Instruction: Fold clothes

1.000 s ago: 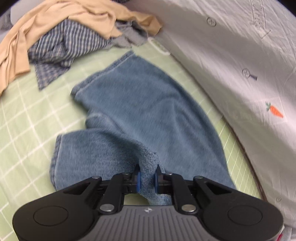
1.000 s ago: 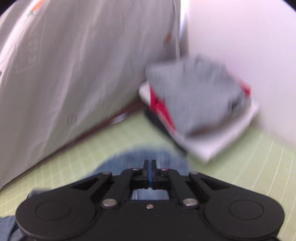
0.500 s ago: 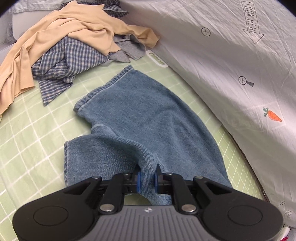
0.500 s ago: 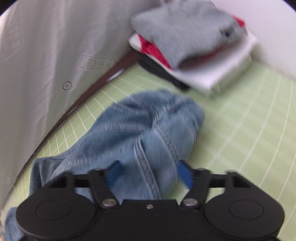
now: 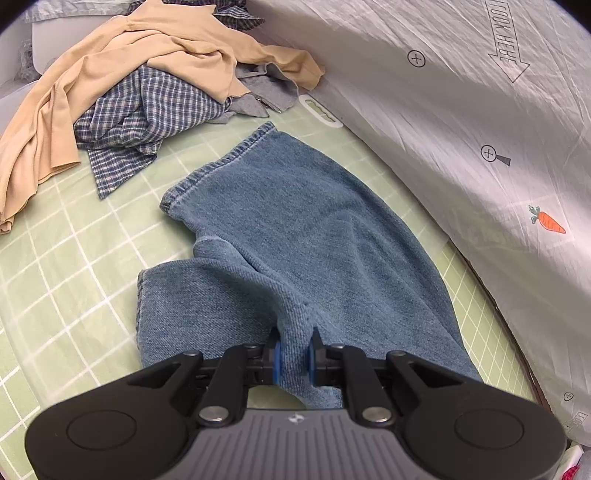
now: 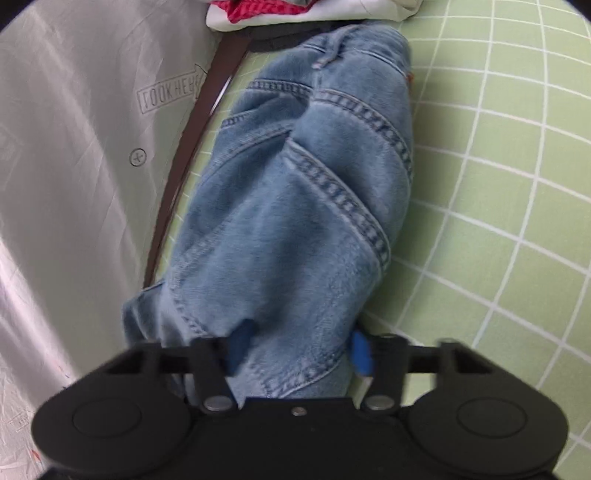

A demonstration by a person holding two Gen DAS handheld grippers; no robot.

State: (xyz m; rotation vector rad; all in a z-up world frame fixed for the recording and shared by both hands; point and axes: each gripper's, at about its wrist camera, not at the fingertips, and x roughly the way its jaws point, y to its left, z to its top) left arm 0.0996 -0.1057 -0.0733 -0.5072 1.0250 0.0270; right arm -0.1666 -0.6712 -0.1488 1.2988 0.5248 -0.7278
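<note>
Blue jeans (image 5: 295, 229) lie on the green checked mat, both legs stretching away toward the hems at the far left. My left gripper (image 5: 294, 356) is shut on a pinched fold of the denim near the thigh. In the right wrist view the waist and seat of the jeans (image 6: 295, 192) lie bunched along the mat's edge. My right gripper (image 6: 297, 349) is open, low over that denim, with its blue pads (image 6: 360, 350) on either side of the cloth.
A heap of unfolded clothes sits at the far left: a beige garment (image 5: 122, 51), a blue plaid shirt (image 5: 147, 110) and a grey one. A printed white sheet (image 5: 461, 110) borders the mat. Folded clothes (image 6: 295, 11) are stacked beyond the jeans' waist.
My right gripper has opened and swung down over the jeans' waist, closing in on the denim. The left gripper keeps its hold; the jeans' legs have shifted slightly.
</note>
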